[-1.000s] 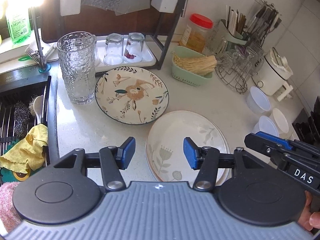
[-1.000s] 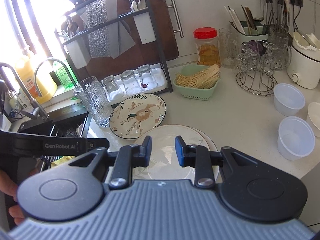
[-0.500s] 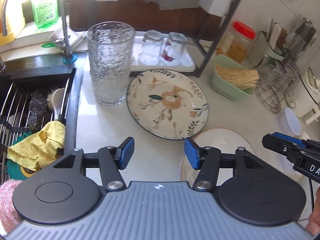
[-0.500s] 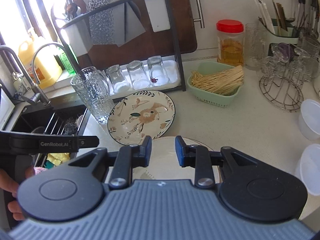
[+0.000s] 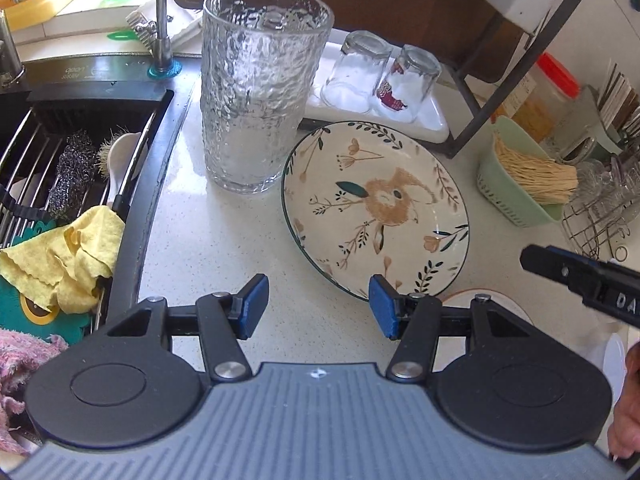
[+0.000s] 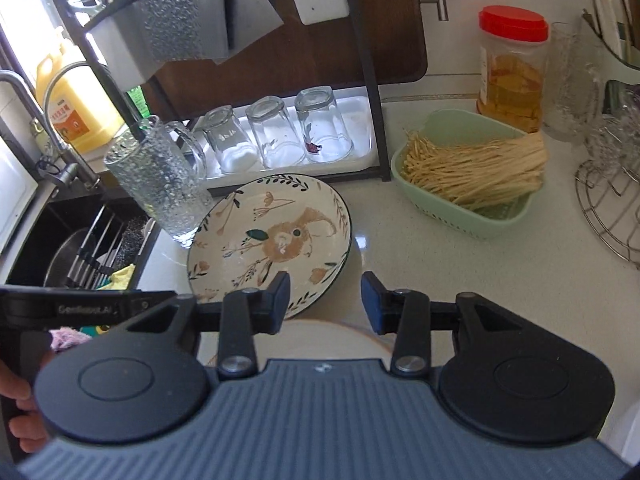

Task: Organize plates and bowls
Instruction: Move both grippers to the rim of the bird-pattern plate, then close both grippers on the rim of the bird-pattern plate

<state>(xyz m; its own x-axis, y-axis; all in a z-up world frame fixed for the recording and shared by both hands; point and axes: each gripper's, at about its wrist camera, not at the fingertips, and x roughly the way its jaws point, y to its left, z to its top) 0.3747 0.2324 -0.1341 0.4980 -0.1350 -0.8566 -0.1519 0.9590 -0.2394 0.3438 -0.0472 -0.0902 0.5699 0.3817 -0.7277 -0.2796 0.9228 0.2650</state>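
Pale speckled kitchen surface (image 5: 224,248) beside a black sink (image 5: 100,96). Round cream plate with rabbit-and-leaf print (image 5: 374,210) lies flat, just right of a tall textured glass tumbler (image 5: 260,84). Plain white plate (image 6: 320,338) just nearer than it. Left gripper (image 5: 318,306) fingers wide, empty; right gripper (image 6: 324,300) fingers parted, empty, above printed plate's near rim.

Two wrist cameras, both looking down and forward over the worktop (image 5: 224,248)

The left view sits low and close by the sink (image 5: 72,152), facing the back rack; the right view hangs a little further right, facing the same way; both share the rabbit plate (image 5: 376,208) (image 6: 272,236), the ribbed tumbler (image 5: 260,84) (image 6: 160,184), the upturned glasses (image 6: 276,132) and the green basket (image 6: 472,184).
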